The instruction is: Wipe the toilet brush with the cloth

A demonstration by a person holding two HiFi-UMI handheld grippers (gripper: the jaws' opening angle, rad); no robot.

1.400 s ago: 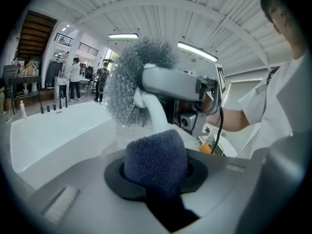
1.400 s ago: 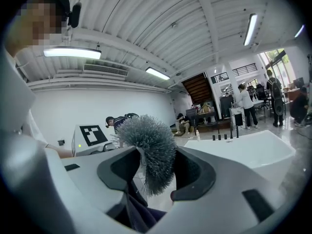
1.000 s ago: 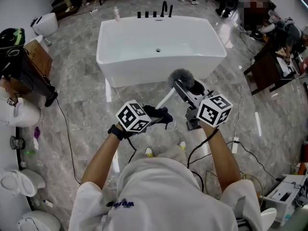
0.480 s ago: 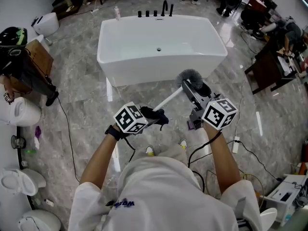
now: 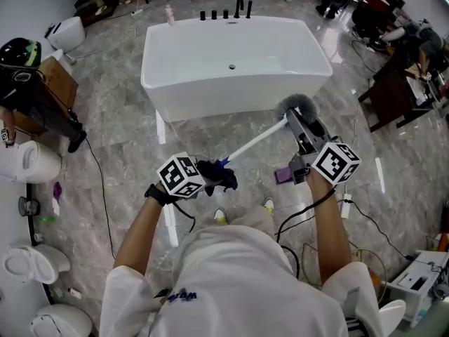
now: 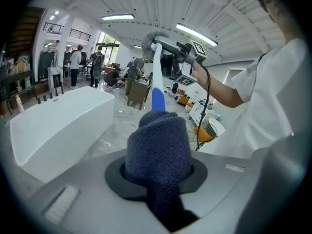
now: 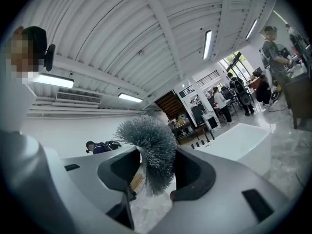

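Note:
The toilet brush has a white handle (image 5: 256,142) with a blue end (image 6: 157,99) and a grey bristle head (image 5: 297,105). My right gripper (image 5: 296,116) is shut on the brush just behind the bristle head (image 7: 148,147), which fills the space between its jaws. The brush is held up in the air, slanting down to the left. A dark blue cloth (image 5: 219,175) is bunched round the handle's blue end. My left gripper (image 5: 203,176) is shut on that cloth (image 6: 158,150). In the left gripper view the handle (image 6: 156,69) runs away toward the right gripper (image 6: 183,50).
A white bathtub (image 5: 235,62) stands ahead on the grey marble floor. A small purple object (image 5: 283,175) and cables (image 5: 330,206) lie on the floor near my feet. White toilets (image 5: 28,163) line the left side, and a dark desk (image 5: 389,97) stands at the right.
The brush and right gripper have swung to the right. The left gripper with the cloth has drawn down and left along the handle, toward its blue end.

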